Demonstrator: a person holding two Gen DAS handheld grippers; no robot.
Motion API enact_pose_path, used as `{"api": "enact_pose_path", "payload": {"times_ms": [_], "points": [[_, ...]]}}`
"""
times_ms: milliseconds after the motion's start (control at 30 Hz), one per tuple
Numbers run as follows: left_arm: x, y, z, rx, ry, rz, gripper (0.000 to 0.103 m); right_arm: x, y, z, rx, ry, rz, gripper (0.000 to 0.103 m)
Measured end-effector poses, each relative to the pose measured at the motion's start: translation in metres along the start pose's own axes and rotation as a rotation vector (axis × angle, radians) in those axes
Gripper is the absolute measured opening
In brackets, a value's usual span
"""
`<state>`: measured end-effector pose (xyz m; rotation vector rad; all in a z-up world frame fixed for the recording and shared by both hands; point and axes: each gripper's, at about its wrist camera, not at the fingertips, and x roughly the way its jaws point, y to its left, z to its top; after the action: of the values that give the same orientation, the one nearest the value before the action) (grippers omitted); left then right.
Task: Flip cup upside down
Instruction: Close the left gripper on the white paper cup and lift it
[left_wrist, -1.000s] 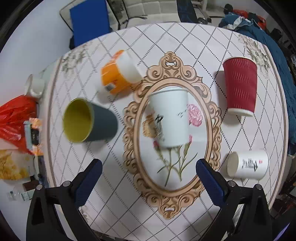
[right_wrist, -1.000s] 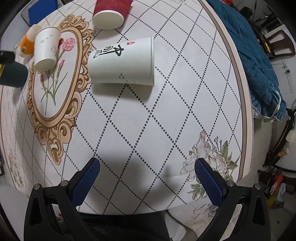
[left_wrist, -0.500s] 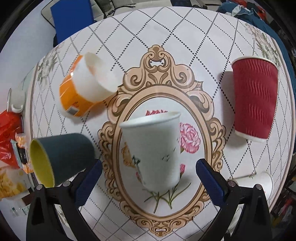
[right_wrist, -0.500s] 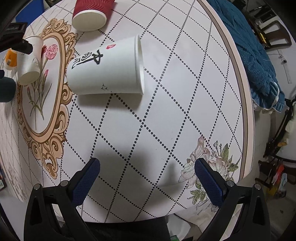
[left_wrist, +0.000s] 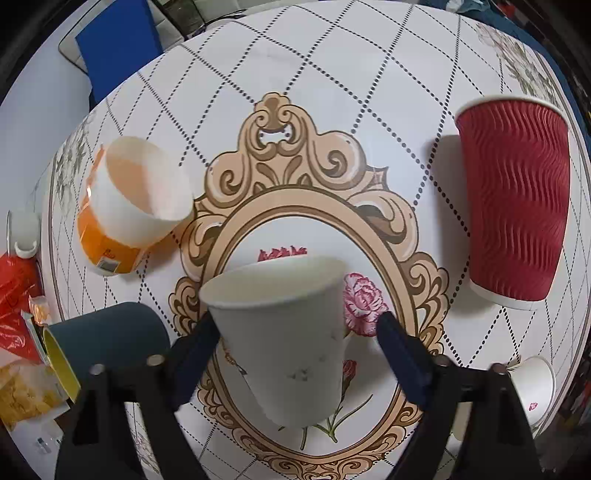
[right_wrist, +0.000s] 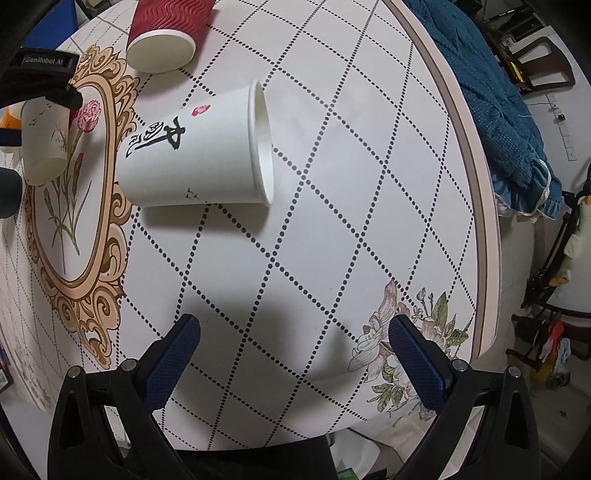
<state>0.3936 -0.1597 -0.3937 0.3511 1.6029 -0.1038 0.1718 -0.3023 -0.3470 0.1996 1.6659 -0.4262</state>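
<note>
Left wrist view: my left gripper (left_wrist: 295, 343) has closed in on the white cup (left_wrist: 284, 332) over the last second, and the cup, which stood well ahead of me before, now sits between my fingers (left_wrist: 195, 343). The left finger looks to be touching its wall; the right finger is still a little apart, so the fingers have narrowed but I judge the grasp not yet firm. The cup stands upright on the desk (left_wrist: 332, 92), mouth up, inside the oval ornament. So the flip has not begun; pinching comes first. Around it lie a red cup (left_wrist: 517, 206), an orange cup (left_wrist: 129, 206) and a dark cup (left_wrist: 107, 339), all on their sides.

Right wrist view: my right gripper (right_wrist: 295, 350) hangs wide and holds nothing, above bare desk. Ahead lies a lettered cup (right_wrist: 192, 151) on its side, mouth toward the desk's edge. This view shows what the other cannot: my left gripper seen from outside at the far left, its body at the white cup's upper part, and the blue blanket (right_wrist: 498, 110) beyond the rim.
</note>
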Motion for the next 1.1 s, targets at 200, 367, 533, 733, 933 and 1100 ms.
{"api": "enact_pose_path", "payload": {"times_ms": [200, 367, 533, 733, 933, 1100], "points": [[0.006, -0.012, 0.004, 0.025, -0.014, 0.035, 0.062, -0.001, -0.001, 0.0, -0.001, 0.0, -0.006, 0.103], [0.0, -0.02, 0.002, 0.029, -0.032, 0.041, 0.061, -0.001, -0.001, -0.002, 0.0, -0.004, -0.005, 0.103], [-0.019, -0.02, -0.013, 0.033, -0.061, 0.035, 0.06, -0.005, -0.004, -0.003, -0.001, -0.012, -0.002, 0.103], [-0.058, -0.011, -0.039, 0.032, -0.09, 0.023, 0.06, -0.013, -0.001, -0.008, -0.011, -0.032, 0.002, 0.103], [-0.077, 0.016, -0.075, 0.016, -0.109, -0.006, 0.06, -0.027, 0.003, -0.023, -0.036, -0.065, 0.01, 0.103], [-0.092, 0.03, -0.126, -0.016, -0.112, -0.031, 0.06, -0.04, 0.006, -0.042, -0.071, -0.098, 0.018, 0.103]]}}
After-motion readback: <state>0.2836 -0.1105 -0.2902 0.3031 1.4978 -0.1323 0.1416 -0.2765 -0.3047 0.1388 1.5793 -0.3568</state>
